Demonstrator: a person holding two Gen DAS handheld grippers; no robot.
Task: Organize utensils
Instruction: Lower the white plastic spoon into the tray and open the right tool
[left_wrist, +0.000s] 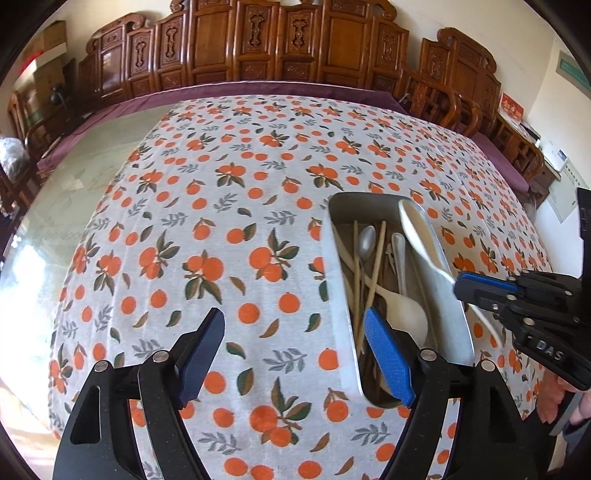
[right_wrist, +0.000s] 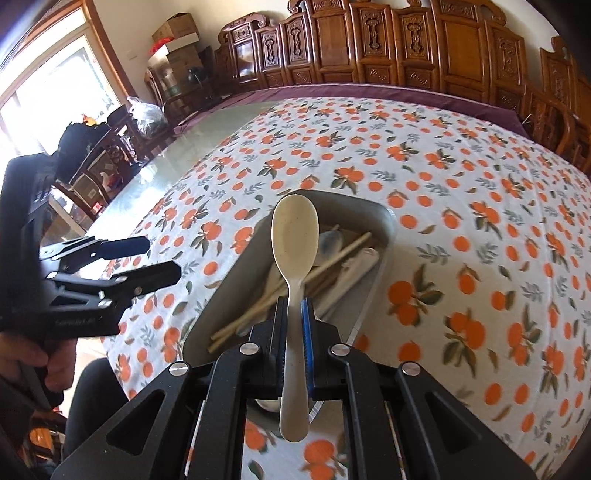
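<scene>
A metal tray (left_wrist: 343, 288) (right_wrist: 225, 288) on the orange-print tablecloth holds chopsticks (left_wrist: 375, 266), a metal spoon (left_wrist: 366, 238), a white spoon (left_wrist: 400, 258) and a cream paddle (left_wrist: 406, 317). My right gripper (right_wrist: 294, 306) is shut on the handle of a cream rice spoon (right_wrist: 295, 232) and holds it above the tray; the spoon also shows in the left wrist view (left_wrist: 417, 229), with the right gripper (left_wrist: 461, 286) beside it. My left gripper (left_wrist: 295, 350) is open and empty, low over the cloth at the tray's left side; it also shows in the right wrist view (right_wrist: 155, 258).
The tablecloth (left_wrist: 229, 229) covers most of a glass-topped table (left_wrist: 74, 184). Carved wooden chairs (left_wrist: 436, 99) and a carved screen (left_wrist: 288, 40) stand along the far edge. A person's hand (right_wrist: 26, 363) holds the left gripper.
</scene>
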